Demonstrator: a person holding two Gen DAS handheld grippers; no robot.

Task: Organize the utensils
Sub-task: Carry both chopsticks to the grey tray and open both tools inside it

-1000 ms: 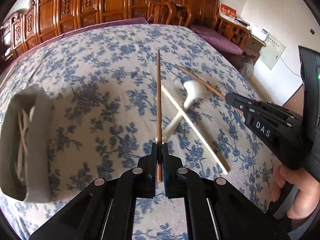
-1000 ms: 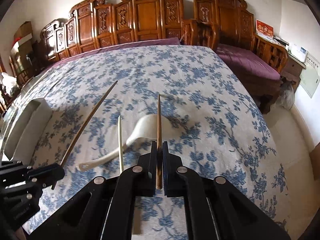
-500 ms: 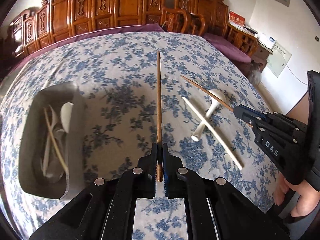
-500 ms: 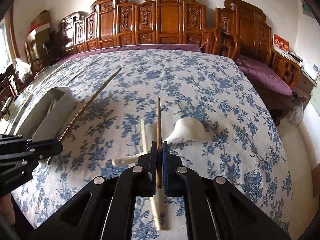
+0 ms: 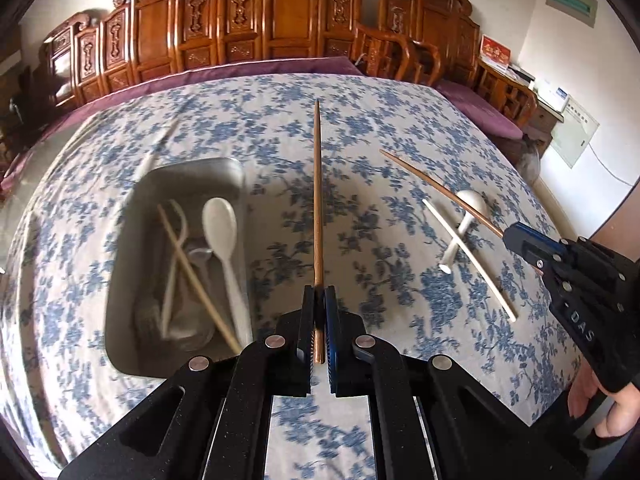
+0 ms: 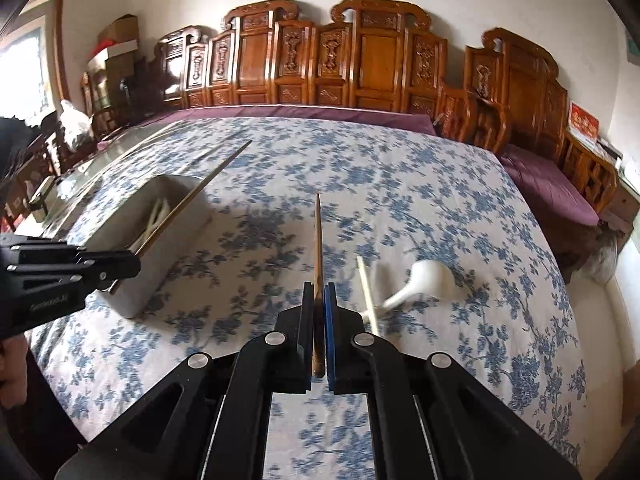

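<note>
- The metal tray (image 5: pixel 132 280) sits on the left of the flowered tablecloth (image 5: pixel 360 128). It already holds a white spoon (image 5: pixel 220 224), pale chopsticks and some metal pieces, so it looks like the collecting place for the utensils.
- The left gripper (image 5: pixel 319 312) has its jaws pinched on a brown chopstick (image 5: pixel 317 200) near its thick end. The stick points straight ahead, clear of the cloth and just right of the tray, probably so that it can be swung over the tray and dropped in lengthwise.
- The right gripper (image 6: pixel 319 312) likewise has its jaws clamped on a second brown chopstick (image 6: pixel 318 248), held by its thick end with the tip forward and off the table. Carrying one stick in each hand likely lets the pair go into the tray together.
- To the right, a white chopstick (image 5: pixel 468 260) lies across the handle of a white soup spoon (image 5: pixel 466 216) on the cloth; neither is in the tray yet.
</note>
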